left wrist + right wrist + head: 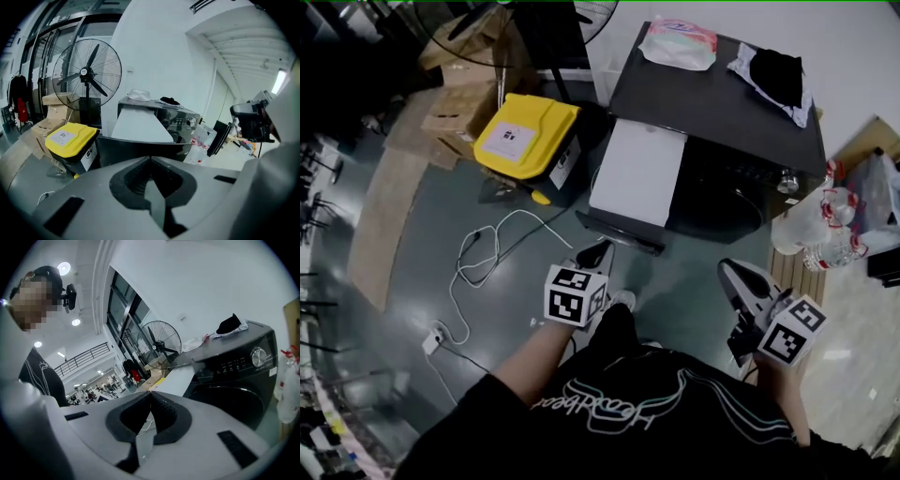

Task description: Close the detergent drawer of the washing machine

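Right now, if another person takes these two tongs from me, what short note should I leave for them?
Left tongs: shut, empty, pointing at the dark front of the detergent drawer from close by; contact cannot be told.
Right tongs: shut, empty, held off to the right, facing the washing machine.
Drawer: pulled far out of the machine.
Done: nothing on the drawer yet.
Left: push the drawer in, probably with the left tongs, until its front sits flush.

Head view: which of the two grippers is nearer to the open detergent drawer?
The left gripper: its tip lies just before the front edge of the detergent drawer, while the right gripper hangs farther off to the side.
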